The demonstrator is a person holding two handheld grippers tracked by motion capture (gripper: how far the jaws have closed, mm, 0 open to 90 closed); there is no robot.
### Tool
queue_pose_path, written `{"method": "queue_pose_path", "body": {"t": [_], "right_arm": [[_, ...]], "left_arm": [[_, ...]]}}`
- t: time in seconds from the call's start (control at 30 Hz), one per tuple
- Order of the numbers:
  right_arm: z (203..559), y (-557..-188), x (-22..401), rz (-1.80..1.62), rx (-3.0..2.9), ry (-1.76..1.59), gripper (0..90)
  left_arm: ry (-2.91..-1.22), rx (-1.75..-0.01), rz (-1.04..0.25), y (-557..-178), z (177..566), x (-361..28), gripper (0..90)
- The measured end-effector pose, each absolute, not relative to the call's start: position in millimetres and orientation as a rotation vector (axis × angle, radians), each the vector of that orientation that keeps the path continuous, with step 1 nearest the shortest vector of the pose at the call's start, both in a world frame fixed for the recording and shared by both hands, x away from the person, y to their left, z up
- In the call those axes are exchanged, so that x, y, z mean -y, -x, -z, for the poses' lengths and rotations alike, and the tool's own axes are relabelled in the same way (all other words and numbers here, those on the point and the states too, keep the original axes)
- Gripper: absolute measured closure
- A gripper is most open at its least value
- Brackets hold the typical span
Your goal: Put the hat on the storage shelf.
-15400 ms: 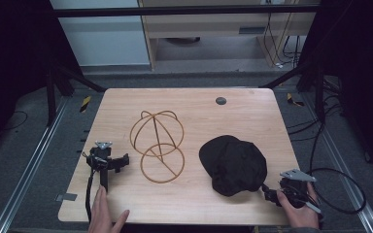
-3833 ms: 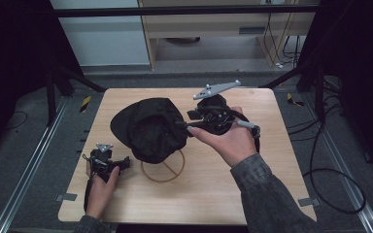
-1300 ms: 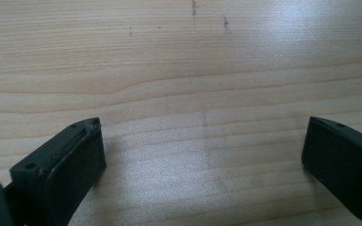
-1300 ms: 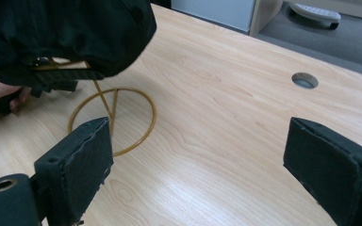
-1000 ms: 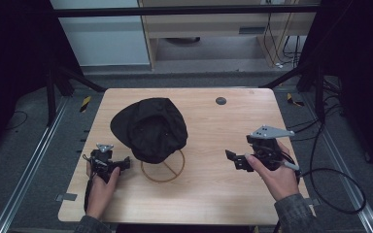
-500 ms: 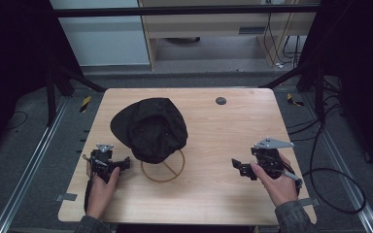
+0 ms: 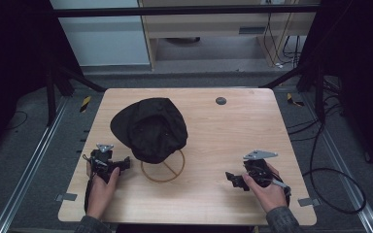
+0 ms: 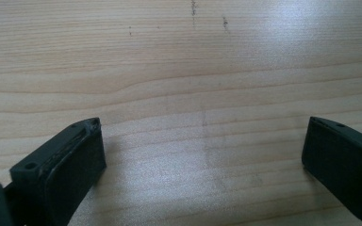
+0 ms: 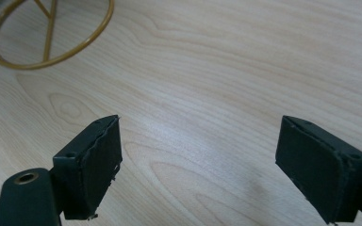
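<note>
A black cap (image 7: 149, 127) sits draped over a gold wire stand (image 7: 164, 167), whose base ring rests on the wooden table (image 7: 233, 131). That ring (image 9: 47, 33) also appears at the top left of the right gripper view. My left gripper (image 7: 122, 165) lies low at the table's front left, just left of the stand, open with bare wood between its jaws (image 8: 202, 155). At the front right my right gripper (image 7: 232, 178) is held just above the table, open and empty (image 9: 200, 155).
A small dark round disc (image 7: 220, 100) lies near the table's far edge. Metal frame rails (image 7: 39, 160) run along both sides of the table, and a black cable (image 7: 330, 189) loops on the floor at the right.
The cap was lifted off the table by my right gripper and set on the wire stand. That gripper then let go and drew back to the front right, sinking lower. The left stayed put.
</note>
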State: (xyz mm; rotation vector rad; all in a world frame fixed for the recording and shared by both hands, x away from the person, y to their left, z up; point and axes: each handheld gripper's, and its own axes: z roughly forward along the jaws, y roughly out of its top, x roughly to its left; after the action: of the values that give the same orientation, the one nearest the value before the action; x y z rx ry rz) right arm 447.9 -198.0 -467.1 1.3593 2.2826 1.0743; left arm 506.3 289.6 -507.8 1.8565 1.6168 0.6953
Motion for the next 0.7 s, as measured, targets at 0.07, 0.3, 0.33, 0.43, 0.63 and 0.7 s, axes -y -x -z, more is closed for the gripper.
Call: {"method": "queue_pose_path", "body": {"t": [0.07,0.3,0.33,0.43,0.63,0.7], "right_arm": [[471,-449,194,-1.073,-2.284,-1.362,15.1],[478,-454,185,-1.063,-2.281,-1.363,15.1],[480,-455,183,-1.068,-2.277,-1.365,15.2],[484,-459,178,-1.075,-2.262,-1.379,15.2],[494,-468,171,-1.075,-2.224,-1.414,15.1],[495,-469,170,-1.074,-2.22,-1.414,15.1]], "left_arm": [[-1.858,-1.618,-0.697,-506,508,-290,0.0],[-1.852,-1.621,-0.698,-507,508,-291,0.0],[-1.852,-1.621,-0.698,-508,508,-291,0.0],[-1.851,-1.624,-0.7,-508,508,-292,0.0],[-1.844,-1.634,-0.704,-509,508,-295,0.0],[-1.842,-1.637,-0.704,-509,508,-296,0.0]]}}
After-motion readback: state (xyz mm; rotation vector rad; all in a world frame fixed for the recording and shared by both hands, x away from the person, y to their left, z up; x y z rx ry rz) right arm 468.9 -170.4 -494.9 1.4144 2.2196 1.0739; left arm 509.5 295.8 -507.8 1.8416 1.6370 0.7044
